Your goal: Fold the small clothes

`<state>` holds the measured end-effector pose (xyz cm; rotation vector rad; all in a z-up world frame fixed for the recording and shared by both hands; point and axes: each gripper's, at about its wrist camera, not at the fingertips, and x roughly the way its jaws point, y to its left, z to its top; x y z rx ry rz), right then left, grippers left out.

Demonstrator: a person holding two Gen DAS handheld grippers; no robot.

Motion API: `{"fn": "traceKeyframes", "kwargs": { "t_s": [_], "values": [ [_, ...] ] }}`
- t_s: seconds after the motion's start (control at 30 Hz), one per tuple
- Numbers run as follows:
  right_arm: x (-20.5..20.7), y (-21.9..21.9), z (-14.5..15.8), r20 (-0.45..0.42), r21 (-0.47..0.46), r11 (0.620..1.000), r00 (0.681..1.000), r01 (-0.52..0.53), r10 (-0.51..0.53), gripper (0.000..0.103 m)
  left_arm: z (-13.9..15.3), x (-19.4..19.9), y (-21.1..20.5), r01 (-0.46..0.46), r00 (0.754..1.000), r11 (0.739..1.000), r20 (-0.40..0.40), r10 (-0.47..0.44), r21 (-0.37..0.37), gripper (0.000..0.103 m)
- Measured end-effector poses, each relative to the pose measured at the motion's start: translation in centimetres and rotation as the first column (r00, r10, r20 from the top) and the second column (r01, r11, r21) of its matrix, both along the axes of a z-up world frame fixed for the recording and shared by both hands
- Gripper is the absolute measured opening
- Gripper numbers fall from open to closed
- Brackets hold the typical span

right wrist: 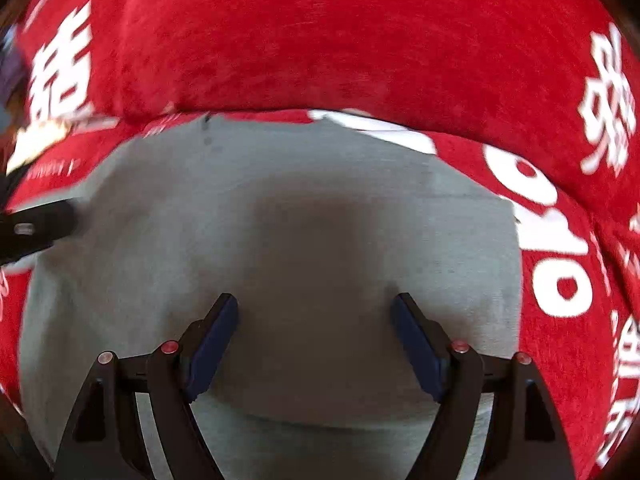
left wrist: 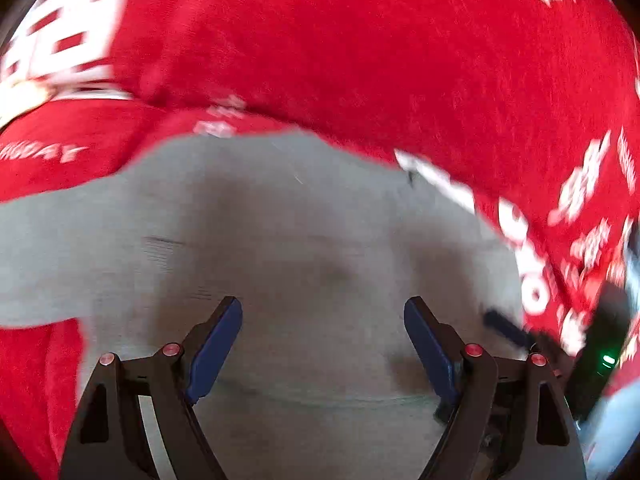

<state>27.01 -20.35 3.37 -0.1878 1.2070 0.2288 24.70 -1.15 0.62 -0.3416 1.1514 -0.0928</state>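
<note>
Wrist views: left tongs (left wrist: pixel 322 312) and right tongs (right wrist: pixel 314 308) gape wide, empty, above grey garment (right wrist: pixel 280 184).

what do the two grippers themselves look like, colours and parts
Both look the same. The left gripper and right gripper each have a black plastic linkage frame with triangular cut-outs, small round red caps at the pivots, and two fingers faced with dark blue pads. No cables, sleeves or hands show clearly.

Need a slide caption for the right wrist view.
Right gripper, jaws open and empty, poised over a grey garment spread on a red cloth with white lettering.
</note>
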Motion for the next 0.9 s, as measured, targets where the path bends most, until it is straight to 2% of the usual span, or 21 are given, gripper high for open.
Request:
{"fn": "traceKeyframes", "kwargs": {
  "t_s": [0.07,0.1,0.2,0.33,0.4,0.47,0.53,0.6,0.7,0.73,0.77,0.83,0.9],
  "values": [
    [-0.2,-0.4,-0.2,0.005,-0.023,0.999,1.0,-0.031,0.031,0.082,-1.9,0.7,-0.3,0.017,0.999,0.998,-0.041,-0.014,0.064,0.084],
    [-0.1,-1.1,-0.1,-0.001,-0.016,1.0,1.0,-0.021,0.021,0.082,-2.2,0.5,0.3,0.02,1.0,0.997,-0.023,-0.018,0.078,0.084],
    [0.5,-6.3,0.0,-0.031,0.033,0.997,0.997,0.076,-0.075,0.082,-2.1,-0.4,2.0,0.022,1.0,0.992,0.002,-0.023,0.122,0.084],
    [0.9,-10.3,0.4,-0.039,0.005,0.985,0.984,0.174,-0.174,0.083,-2.4,-1.7,4.4,-0.003,1.0,0.961,-0.008,0.006,0.276,0.084],
    [0.8,-10.9,0.7,-0.025,-0.022,0.974,0.974,0.223,-0.224,0.083,-2.0,-1.8,5.6,-0.064,0.997,0.962,-0.014,0.07,0.266,0.084],
    [0.5,-10.4,0.9,-0.026,0.019,0.972,0.972,0.234,-0.233,0.083,-1.4,-1.9,5.6,-0.097,0.995,0.969,0.004,0.098,0.226,0.084],
    [0.0,-8.8,0.9,-0.015,-0.001,0.977,0.976,0.215,-0.215,0.083,-0.8,-1.4,3.8,-0.072,0.997,0.976,0.024,0.069,0.204,0.084],
    [-0.6,-7.3,1.2,0.007,-0.028,0.981,0.981,0.194,-0.193,0.083,-0.8,-1.1,0.8,0.004,1.0,0.982,0.028,-0.009,0.187,0.084],
    [-1.0,-5.9,1.2,0.02,-0.058,0.984,0.985,0.171,-0.171,0.083,-2.2,-0.7,-2.1,0.099,0.995,0.975,-0.009,-0.099,0.198,0.084],
    [-1.3,-5.7,1.4,0.023,-0.073,0.984,0.987,0.16,-0.159,0.083,-2.9,-0.7,-2.5,0.104,0.995,0.965,-0.026,-0.101,0.241,0.084],
    [-1.4,-5.7,1.6,0.021,-0.078,0.986,0.989,0.15,-0.149,0.083,-2.9,-1.1,-2.6,0.107,0.993,0.959,0.011,-0.114,0.263,0.085],
    [-1.7,-5.9,2.5,0.033,-0.078,0.985,0.988,0.153,-0.151,0.083,-2.6,-1.7,-2.0,0.107,0.994,0.958,0.006,-0.112,0.267,0.085],
    [-2.0,-6.1,3.5,0.062,-0.052,0.985,0.985,0.162,-0.159,0.083,-1.7,-2.5,0.1,0.066,0.997,0.968,0.019,-0.072,0.244,0.085]
  ]
}}
